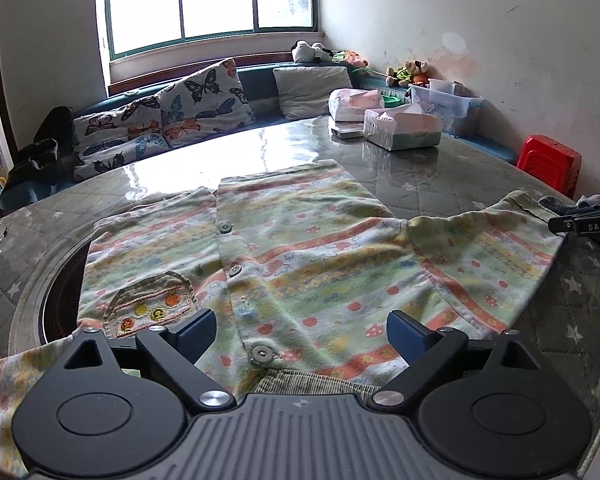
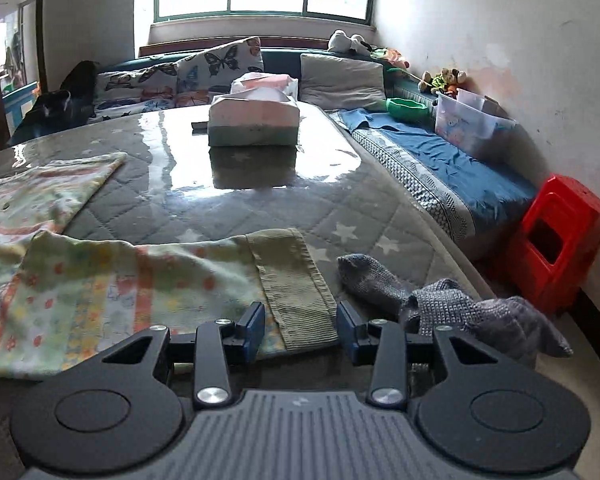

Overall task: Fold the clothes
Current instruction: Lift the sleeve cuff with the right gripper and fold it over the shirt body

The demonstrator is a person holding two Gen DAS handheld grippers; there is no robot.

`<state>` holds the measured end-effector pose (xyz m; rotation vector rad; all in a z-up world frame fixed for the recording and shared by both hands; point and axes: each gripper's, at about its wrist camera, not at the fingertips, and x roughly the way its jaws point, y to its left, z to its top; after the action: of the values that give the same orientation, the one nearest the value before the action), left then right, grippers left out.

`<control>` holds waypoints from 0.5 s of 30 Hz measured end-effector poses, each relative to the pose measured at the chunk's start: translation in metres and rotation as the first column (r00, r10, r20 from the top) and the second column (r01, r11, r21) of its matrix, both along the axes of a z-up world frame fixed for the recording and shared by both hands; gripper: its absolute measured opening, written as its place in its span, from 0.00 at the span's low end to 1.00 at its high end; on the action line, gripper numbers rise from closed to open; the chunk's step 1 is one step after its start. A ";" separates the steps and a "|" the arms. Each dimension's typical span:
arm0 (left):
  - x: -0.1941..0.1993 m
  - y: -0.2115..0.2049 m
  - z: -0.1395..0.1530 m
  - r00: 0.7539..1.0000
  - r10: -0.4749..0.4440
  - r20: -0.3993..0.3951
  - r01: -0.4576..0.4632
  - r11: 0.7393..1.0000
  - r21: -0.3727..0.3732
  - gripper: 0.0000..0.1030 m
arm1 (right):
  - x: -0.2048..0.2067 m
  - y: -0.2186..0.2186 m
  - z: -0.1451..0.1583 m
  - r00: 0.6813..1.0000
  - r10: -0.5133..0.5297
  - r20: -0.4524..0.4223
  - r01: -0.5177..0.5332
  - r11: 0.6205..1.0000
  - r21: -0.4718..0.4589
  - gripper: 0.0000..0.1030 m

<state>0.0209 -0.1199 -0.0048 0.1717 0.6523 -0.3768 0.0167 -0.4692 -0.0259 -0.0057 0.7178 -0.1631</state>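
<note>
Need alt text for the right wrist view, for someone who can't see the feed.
The right tool is open, its fingers either side of the ribbed green cuff of a pastel striped garment lying on the quilted table. Grey socks lie right of the cuff, a tissue box further back.

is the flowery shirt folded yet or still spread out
Mostly spread: the shirt lies flat, buttoned, its right sleeve stretched sideways across the table. The other sleeve is cut off.

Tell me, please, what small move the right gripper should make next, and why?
Probably close the right gripper on the ribbed cuff: its fingers already straddle the cuff's near edge without pressing, and the sleeve lies spread out, unfolded, from the shirt.
</note>
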 end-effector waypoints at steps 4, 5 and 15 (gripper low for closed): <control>0.000 0.001 -0.002 1.000 0.009 -0.006 -0.009 1.000 0.005 0.92 | 0.002 0.001 -0.002 1.000 0.001 0.007 -0.001 1.000 -0.009 0.39; 0.000 0.001 -0.002 1.000 0.011 -0.008 -0.011 1.000 0.005 0.92 | 0.001 0.001 -0.002 1.000 0.001 0.008 -0.001 1.000 -0.011 0.39; 0.000 -0.001 -0.005 0.999 0.016 -0.031 -0.016 1.000 0.000 0.95 | 0.004 -0.001 -0.005 1.000 -0.011 0.021 0.011 1.000 0.003 0.43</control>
<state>0.0212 -0.1211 -0.0103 0.1604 0.6838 -0.3650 0.0209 -0.4700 -0.0304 0.0030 0.6968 -0.1725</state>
